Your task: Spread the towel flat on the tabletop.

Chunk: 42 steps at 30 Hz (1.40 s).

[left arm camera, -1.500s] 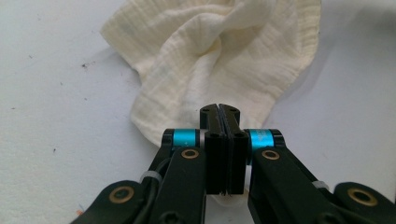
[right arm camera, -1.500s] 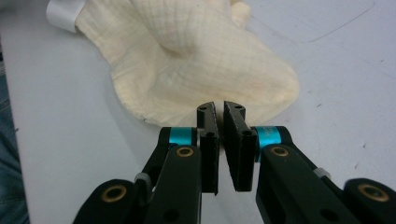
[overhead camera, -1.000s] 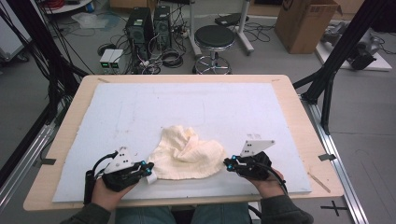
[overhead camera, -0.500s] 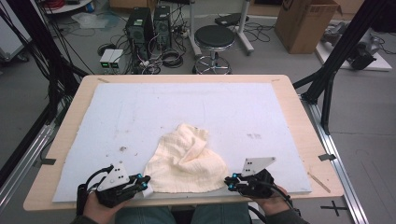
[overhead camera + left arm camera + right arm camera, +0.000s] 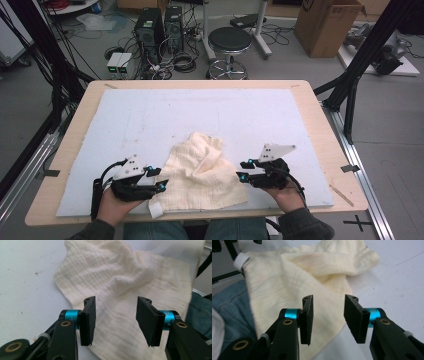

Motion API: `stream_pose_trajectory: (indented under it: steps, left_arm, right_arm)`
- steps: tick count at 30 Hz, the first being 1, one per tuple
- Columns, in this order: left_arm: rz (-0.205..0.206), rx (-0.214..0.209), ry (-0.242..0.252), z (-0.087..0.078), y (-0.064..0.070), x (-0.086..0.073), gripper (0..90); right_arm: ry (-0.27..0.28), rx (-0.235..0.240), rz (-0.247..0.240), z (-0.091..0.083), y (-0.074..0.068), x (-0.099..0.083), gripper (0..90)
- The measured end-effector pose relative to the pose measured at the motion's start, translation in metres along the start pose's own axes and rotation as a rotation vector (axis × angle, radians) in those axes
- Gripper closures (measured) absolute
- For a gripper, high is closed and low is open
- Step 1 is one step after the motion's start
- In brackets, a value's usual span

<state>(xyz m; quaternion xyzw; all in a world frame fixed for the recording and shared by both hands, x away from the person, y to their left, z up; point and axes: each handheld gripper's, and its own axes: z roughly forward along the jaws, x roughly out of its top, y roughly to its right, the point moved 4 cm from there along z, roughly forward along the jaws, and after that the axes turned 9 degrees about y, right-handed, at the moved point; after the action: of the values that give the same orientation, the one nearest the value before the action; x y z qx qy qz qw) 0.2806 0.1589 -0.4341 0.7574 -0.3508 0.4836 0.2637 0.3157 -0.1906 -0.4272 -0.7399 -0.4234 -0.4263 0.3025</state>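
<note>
Surface [image 5: 300, 125], lower centre of the high view: crumpled cream cloth [image 5: 200, 175].
Left tongs [image 5: 159, 179] and right tongs [image 5: 243, 170] flank it, both spread, pinching nothing.

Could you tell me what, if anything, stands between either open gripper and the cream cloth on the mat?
Nothing visible does. The left gripper and the right gripper flank the cloth, jaws open toward it, with bare cloth ahead in both gripper views.
</note>
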Motion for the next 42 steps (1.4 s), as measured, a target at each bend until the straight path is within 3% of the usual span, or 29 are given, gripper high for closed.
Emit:
stream_pose_trajectory:
  steps: [5, 10, 17, 22, 28, 33, 37, 42]
  left_arm:
    - [-0.028, 0.050, 0.019, 0.022, -0.024, 0.007, 50.1]
    - [-0.023, 0.066, -0.043, 0.047, -0.037, 0.008, 51.2]
    - [-0.015, 0.103, -0.143, 0.065, -0.042, -0.001, 54.0]
    - [0.005, 0.091, -0.156, 0.068, -0.039, -0.004, 64.3]
    - [0.034, 0.064, -0.149, 0.068, -0.032, -0.005, 82.6]
    - [0.048, 0.078, -0.156, 0.067, -0.031, -0.004, 85.6]
    - [0.030, 0.094, -0.134, 0.061, -0.036, -0.002, 85.8]
    - [0.005, 0.115, -0.106, 0.050, -0.042, 0.000, 85.9]
  right_arm:
    - [-0.028, 0.002, 0.015, 0.029, 0.019, 0.006, 56.7]
    - [-0.065, 0.014, 0.004, 0.056, 0.032, 0.007, 57.9]
    - [-0.120, 0.042, 0.001, 0.070, 0.036, 0.001, 64.8]
    - [-0.164, 0.036, -0.021, 0.077, 0.031, -0.003, 71.6]
    - [-0.163, 0.045, -0.022, 0.077, 0.028, -0.003, 84.2]
    - [-0.156, 0.031, -0.024, 0.072, 0.027, -0.003, 85.1]
    - [-0.119, 0.014, -0.026, 0.060, 0.026, 0.002, 85.1]
    - [-0.084, -0.051, -0.027, 0.038, 0.031, 0.006, 85.0]
